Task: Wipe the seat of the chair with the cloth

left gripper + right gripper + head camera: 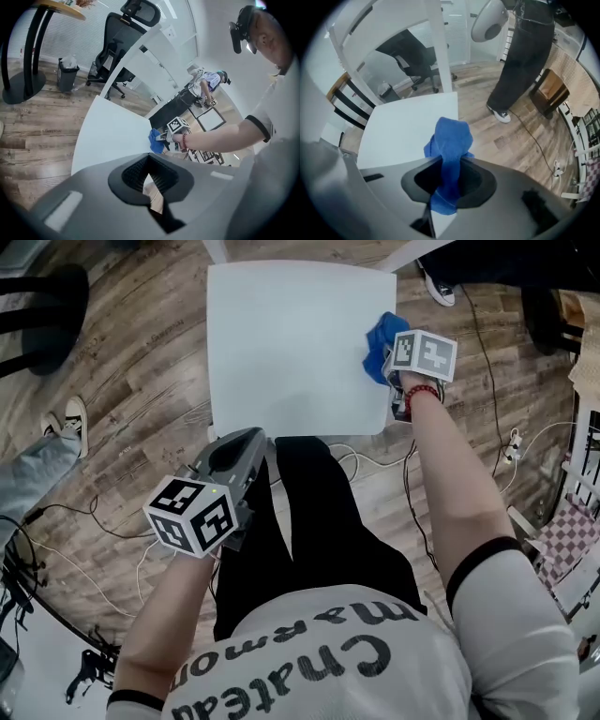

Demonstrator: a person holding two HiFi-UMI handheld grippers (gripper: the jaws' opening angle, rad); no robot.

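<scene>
The white chair seat (291, 343) fills the upper middle of the head view. A blue cloth (379, 339) rests bunched at the seat's right edge, and my right gripper (386, 364) is shut on it. In the right gripper view the cloth (451, 140) hangs folded between the jaws over the seat (403, 126). My left gripper (247, 435) hovers at the seat's front edge, left of centre, shut with nothing in it. From the left gripper (152, 180) view, the seat (112, 136) stretches ahead with the cloth (155, 140) at its far right edge.
Wood floor surrounds the chair, with cables (375, 465) trailing near its front right. A bystander's shoes (70, 420) are at left, another shoe (439, 287) at the back right. A black office chair (117, 51), a bin (68, 70) and a table base (21, 84) stand beyond the seat.
</scene>
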